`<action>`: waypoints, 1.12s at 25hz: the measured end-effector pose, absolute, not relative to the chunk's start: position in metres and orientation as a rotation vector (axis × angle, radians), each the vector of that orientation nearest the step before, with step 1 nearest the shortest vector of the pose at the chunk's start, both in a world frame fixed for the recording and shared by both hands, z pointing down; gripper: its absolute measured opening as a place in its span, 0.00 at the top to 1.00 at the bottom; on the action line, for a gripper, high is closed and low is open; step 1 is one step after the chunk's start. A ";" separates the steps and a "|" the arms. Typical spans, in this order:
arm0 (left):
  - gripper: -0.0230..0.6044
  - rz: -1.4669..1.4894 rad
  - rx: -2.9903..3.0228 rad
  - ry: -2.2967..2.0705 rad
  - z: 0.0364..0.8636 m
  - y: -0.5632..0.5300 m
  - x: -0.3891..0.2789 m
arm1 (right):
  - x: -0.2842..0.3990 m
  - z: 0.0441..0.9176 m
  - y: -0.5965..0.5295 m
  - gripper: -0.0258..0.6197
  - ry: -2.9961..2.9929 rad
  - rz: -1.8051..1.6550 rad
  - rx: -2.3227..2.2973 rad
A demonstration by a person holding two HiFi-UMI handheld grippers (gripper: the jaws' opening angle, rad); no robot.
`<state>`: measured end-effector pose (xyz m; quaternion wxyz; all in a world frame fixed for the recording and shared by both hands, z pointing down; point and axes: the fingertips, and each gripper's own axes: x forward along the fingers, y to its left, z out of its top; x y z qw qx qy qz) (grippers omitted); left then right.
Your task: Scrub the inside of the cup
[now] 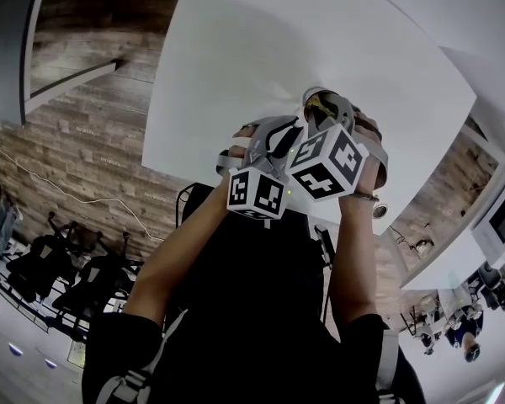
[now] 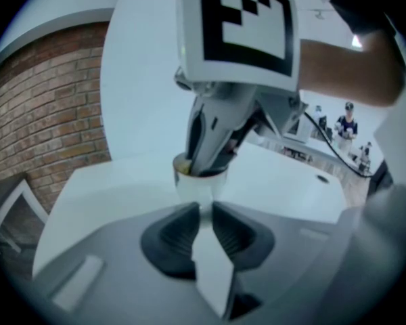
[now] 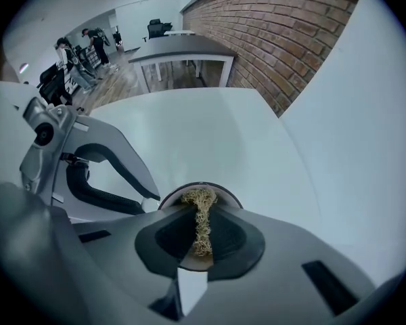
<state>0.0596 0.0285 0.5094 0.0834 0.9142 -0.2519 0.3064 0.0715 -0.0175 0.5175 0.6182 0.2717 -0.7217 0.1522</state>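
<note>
Scrubbing looks under way, not finished: the right claw (image 3: 201,239) pinches a straw-coloured scrubber (image 3: 201,212) and points down into the mouth of the cup (image 2: 197,183). The left claw (image 2: 201,215) is pressed onto the cup's near side and holds it over the white counter (image 3: 210,134). Inside the cup I see only the scrubber and the right claw's tips. Its wall is hidden, so I judge that more rubbing and the withdrawal are left.

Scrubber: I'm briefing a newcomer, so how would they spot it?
Over the white table, the left gripper holds a white cup. The right gripper reaches into its mouth, pinching the scrubber: a tan, tangled wad of fibres, the only rough, straw-coloured thing among smooth white and grey parts.
</note>
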 end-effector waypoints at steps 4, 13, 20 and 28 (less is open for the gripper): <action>0.87 0.914 2.730 -0.750 0.510 0.028 0.061 | 0.075 0.494 -0.020 0.91 -1.785 0.415 0.689; 0.87 0.917 2.739 -0.738 0.509 0.028 0.061 | 0.075 0.478 -0.019 0.91 -1.863 0.415 0.701; 0.87 0.924 2.740 -0.732 0.509 0.029 0.061 | 0.069 0.513 -0.016 0.91 -1.746 0.401 0.586; 0.87 0.910 2.720 -0.751 0.508 0.028 0.062 | 0.074 0.518 -0.013 0.91 -1.637 0.322 0.537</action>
